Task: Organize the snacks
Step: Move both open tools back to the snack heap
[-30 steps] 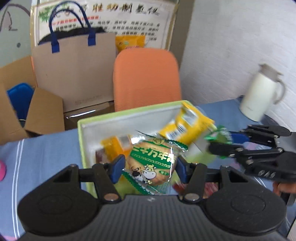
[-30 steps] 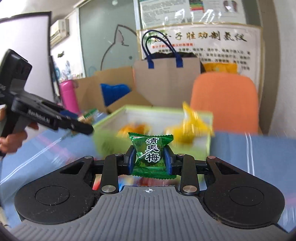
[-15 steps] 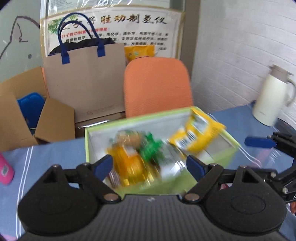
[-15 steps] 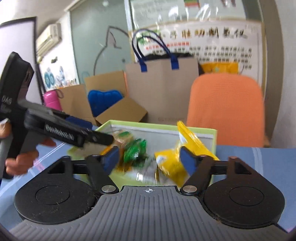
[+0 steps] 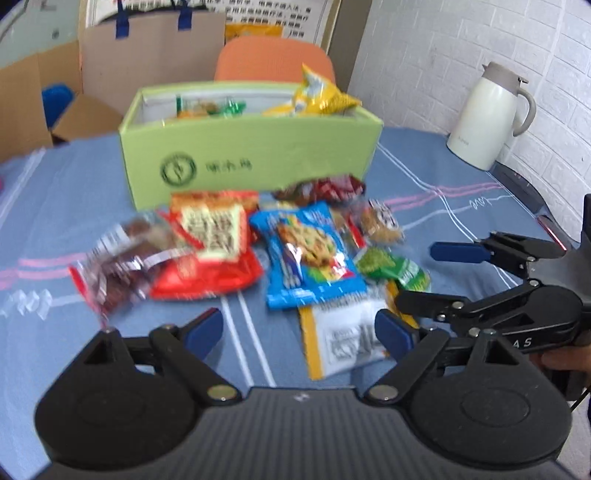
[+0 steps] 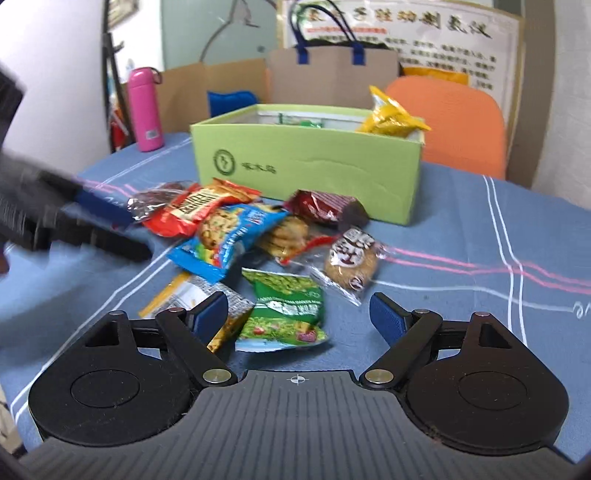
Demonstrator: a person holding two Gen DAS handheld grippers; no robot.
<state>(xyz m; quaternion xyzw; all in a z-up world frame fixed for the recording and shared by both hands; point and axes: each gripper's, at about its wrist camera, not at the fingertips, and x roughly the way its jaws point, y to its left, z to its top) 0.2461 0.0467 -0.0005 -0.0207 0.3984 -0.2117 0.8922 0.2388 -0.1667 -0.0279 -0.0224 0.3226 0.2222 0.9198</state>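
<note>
Blue striped cloth [image 5: 424, 162], crinkly foil packets [image 6: 236, 236] heaped before a green cardboard box [image 5: 255, 162]. Left gripper [image 5: 301, 330] and right gripper [image 6: 299, 314]: jaws wide, empty.

Wall: white-painted brick [image 5: 461, 44] at right | Seating: orange chair [image 5: 273, 61] behind table | Table: covered by blue striped cloth [image 6: 491, 236] | Rear: Chinese-text poster [image 6: 443, 33] pinned up; cardboard boxes [image 5: 33, 92] stacked | Light: soft daylight
</note>
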